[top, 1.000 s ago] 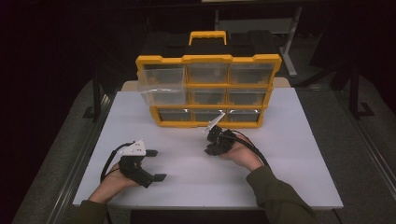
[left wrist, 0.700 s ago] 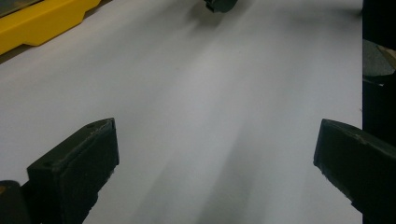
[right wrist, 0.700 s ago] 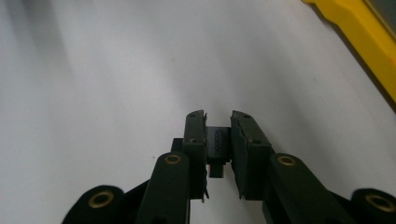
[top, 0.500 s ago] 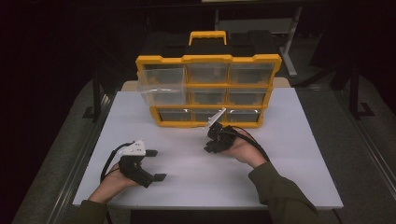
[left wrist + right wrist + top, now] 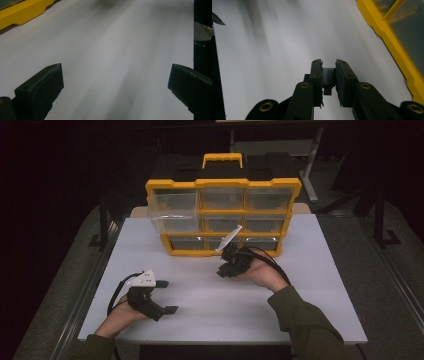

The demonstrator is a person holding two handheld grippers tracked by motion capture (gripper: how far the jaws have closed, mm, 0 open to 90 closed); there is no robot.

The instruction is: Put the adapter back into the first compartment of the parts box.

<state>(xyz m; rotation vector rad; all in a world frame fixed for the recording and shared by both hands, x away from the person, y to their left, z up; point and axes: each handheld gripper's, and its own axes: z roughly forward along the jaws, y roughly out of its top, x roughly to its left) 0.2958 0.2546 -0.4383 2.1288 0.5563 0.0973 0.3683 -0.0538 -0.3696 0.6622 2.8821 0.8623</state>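
The right gripper [image 5: 329, 66] clamps a small black part [image 5: 328, 77] just before the yellow organizer [image 5: 223, 205]; the left gripper [image 5: 115, 82] gapes wide above the table [image 5: 310, 285].

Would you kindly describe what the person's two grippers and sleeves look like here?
Both grippers are black. The left gripper carries a white three-cornered plate on top and trails a looping black cable; its jaws are blocky black pads. The right gripper has black arms with brass-coloured rivets and flat black pads, and black cables loop over its hand. Both sleeves are olive green.
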